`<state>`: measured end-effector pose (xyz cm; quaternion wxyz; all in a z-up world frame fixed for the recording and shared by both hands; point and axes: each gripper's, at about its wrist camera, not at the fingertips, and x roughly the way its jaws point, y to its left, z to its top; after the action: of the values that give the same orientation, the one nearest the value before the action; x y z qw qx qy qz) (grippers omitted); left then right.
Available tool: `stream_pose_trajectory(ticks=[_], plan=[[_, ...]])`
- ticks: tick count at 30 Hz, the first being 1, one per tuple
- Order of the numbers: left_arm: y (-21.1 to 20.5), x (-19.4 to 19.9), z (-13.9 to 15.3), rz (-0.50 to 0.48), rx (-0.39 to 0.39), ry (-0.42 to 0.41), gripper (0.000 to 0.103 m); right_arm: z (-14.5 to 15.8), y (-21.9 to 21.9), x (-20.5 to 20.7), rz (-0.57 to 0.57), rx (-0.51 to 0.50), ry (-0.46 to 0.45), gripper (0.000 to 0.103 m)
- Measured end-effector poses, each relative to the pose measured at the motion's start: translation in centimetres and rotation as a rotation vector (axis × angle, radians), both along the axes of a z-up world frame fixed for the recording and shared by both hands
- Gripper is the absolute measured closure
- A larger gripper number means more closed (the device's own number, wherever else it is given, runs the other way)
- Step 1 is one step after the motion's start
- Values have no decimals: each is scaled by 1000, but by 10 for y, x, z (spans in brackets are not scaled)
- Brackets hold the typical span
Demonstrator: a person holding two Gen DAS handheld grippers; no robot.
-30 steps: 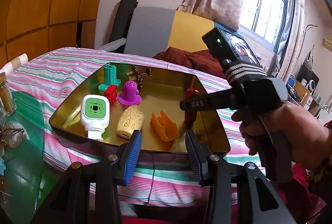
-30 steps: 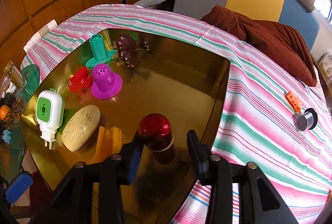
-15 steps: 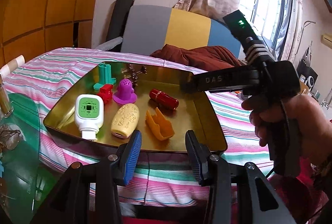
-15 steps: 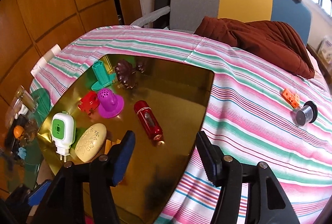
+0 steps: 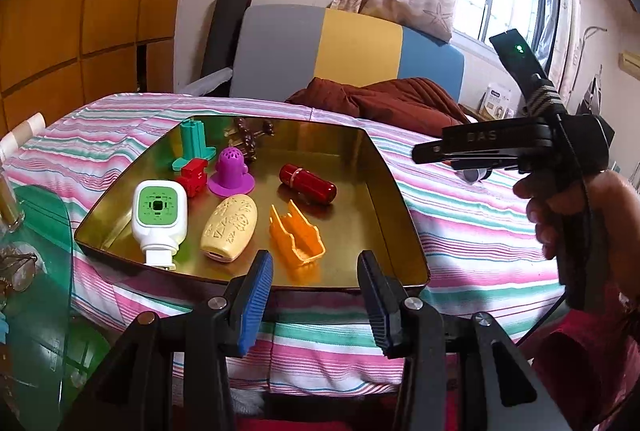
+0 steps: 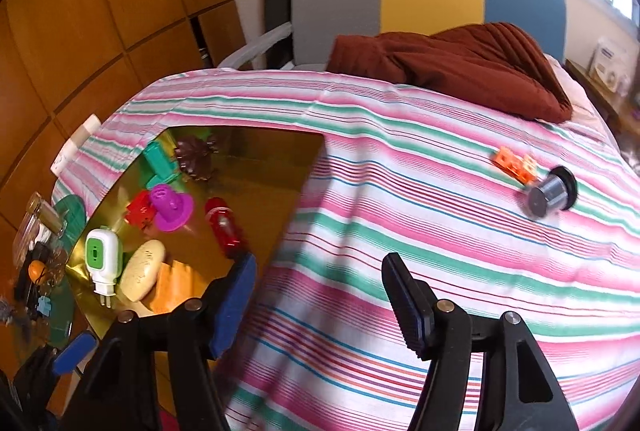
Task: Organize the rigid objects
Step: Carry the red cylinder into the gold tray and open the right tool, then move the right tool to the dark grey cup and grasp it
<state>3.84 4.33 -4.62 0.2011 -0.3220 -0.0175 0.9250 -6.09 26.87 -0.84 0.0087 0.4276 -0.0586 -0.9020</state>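
Right tool (image 6: 316,295) has swung from glossy red cylinder (image 6: 224,227) over striped cloth (image 6: 400,215).

The raised letters "DAS" are showing on the black side plate of the right gripper (image 5: 436,154). No other text is reading legibly.

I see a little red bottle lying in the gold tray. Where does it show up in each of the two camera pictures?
Left wrist view: the red bottle lies on its side mid-picture, in the right half of the gold tray, behind the orange holder.
Right wrist view: the red bottle sits left of centre, just beyond the left finger.
Shared landmark: the purple cone is immediately left of it in both.
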Motion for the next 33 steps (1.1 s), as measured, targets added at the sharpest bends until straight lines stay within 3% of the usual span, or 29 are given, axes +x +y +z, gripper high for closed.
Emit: stream_pose_trajectory(ticks=[9, 19, 26, 33], plan=[[17, 3, -1, -35, -38, -2, 59, -22, 64, 12, -119, -23, -99, 36], [36, 10, 1, -90, -71, 19, 59, -59, 157, 24, -392, -129, -258, 34], [48, 11, 2, -119, -100, 22, 59, -47, 203, 13, -422, 0, -215, 34], [60, 7, 5, -135, -88, 0, 59, -29, 240, -9, -411, -37, -106, 32]])
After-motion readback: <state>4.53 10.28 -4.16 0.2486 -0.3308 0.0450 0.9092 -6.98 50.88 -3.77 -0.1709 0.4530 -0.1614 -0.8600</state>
